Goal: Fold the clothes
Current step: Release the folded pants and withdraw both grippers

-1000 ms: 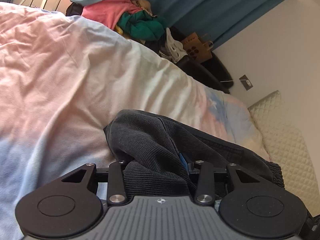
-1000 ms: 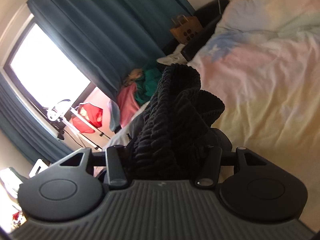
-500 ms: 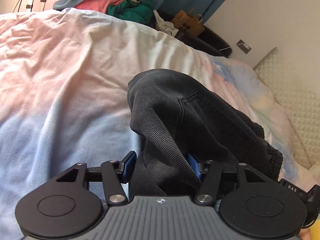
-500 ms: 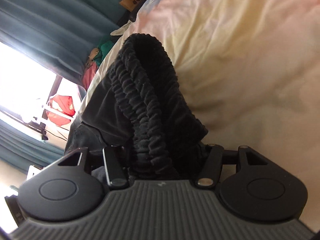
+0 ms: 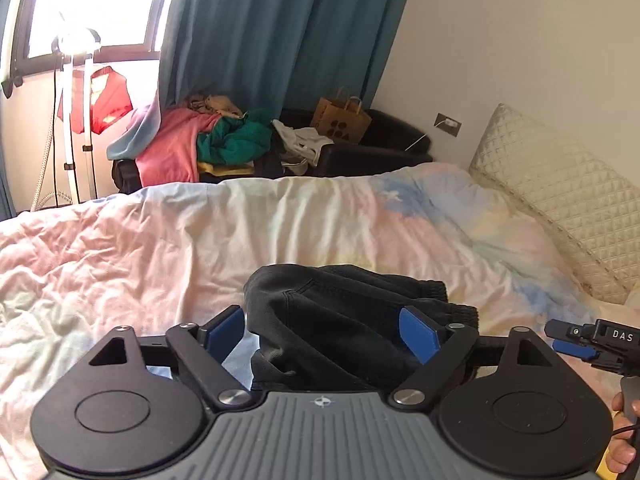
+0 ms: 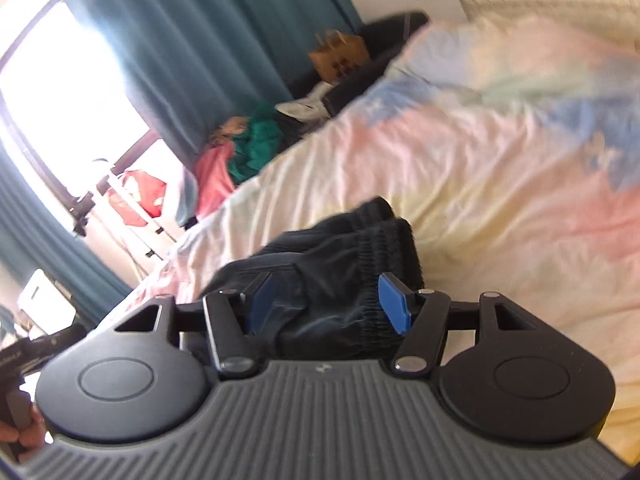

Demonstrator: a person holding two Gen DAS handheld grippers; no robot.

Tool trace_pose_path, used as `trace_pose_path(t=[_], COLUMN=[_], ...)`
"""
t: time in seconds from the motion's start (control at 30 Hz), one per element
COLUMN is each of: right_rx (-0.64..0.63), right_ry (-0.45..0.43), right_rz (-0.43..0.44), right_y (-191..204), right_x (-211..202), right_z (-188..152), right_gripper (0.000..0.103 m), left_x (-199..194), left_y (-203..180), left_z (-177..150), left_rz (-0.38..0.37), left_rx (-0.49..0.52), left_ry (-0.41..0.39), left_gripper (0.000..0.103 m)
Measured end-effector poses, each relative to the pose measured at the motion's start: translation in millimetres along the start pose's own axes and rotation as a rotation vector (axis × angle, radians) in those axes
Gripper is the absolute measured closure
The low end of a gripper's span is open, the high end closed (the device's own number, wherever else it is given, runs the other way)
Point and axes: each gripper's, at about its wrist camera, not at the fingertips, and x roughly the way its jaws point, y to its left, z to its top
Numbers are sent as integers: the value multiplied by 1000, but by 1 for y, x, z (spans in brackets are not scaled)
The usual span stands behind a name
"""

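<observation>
Both sets of blue pads now spread wide, nothing clamped. Half a second back each pair pinched dark cloth; released since. Left gripper point(image 5: 322, 330): fingers point(image 5: 420, 334) apart, fabric lying loose between them, not squeezed. Right gripper point(image 6: 326, 300): same, pads point(image 6: 394, 304) parted, elastic band sitting slack in the gap. Right view smeared with motion blur, so probably pulling back already.

Meaning for task, as a judgement: fold of this garment laid down and let go; next likely a smoothing pass or a reach for another piece.

Black garment point(image 5: 344, 312) resting on bed, folded into a compact lump, just ahead of both grippers. Looks like sweatpants or shorts: soft brushed knit, matte charcoal, stitched pocket outline on top layer. Gathered ribbed waistband point(image 6: 380, 248) doubled over at right edge, thick and springy, likely to push the fold open a bit. Left end rounded and puffy, not pressed flat.

Duvet point(image 5: 200, 240) underneath: pastel tie-dye in pink, yellow, blue; thin cotton look, heavily creased, soft and yielding support. Quilted cream pillow point(image 5: 560, 200) at head end, diamond stitch, slight sheen.

Beyond far side of bed: clothes heap point(image 5: 208, 140) in pink, green, tan on a dark seat; brown paper bag point(image 5: 340, 120) with handles; teal curtain point(image 5: 280, 32), heavy vertical pleats; bright window washed out.
</observation>
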Motion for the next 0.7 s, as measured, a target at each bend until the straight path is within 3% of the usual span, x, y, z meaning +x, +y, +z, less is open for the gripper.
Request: trace_pose_path(t=[0.1,0.13,0.2,0.3,0.47,0.6,0.7], right_rx=[-69,-89,-127,-190,-251,-292,-345], right_ry=[-22,-30,-56,-88,-153,-193,-250], right_rz=[23,30,31,31,20,27,22], right_y=[22,28,41,59,78,91,102], right_x=[-38,-49,-69,-99,-129,-142,-148], right_z=[-4,-7,-16,-33,-75,-109,-136], right_gripper=[37,25,13,15,15,15,15], left_x=[-43,-56,-82,-118,-166,-184,-189], left_y=[-18,-22,-31,-38,-47,-48,-44], left_z=[-4,-8,-17,-35,-78,-107,-126], left_rz=[-10,-12,-14,-6,92,165,175], left_rx=[20,22,22,33,94,135,148], left_ry=[-26,-38,-64,-86,-152,-178,-187], left_gripper=[7,0,0,0,0,0,0])
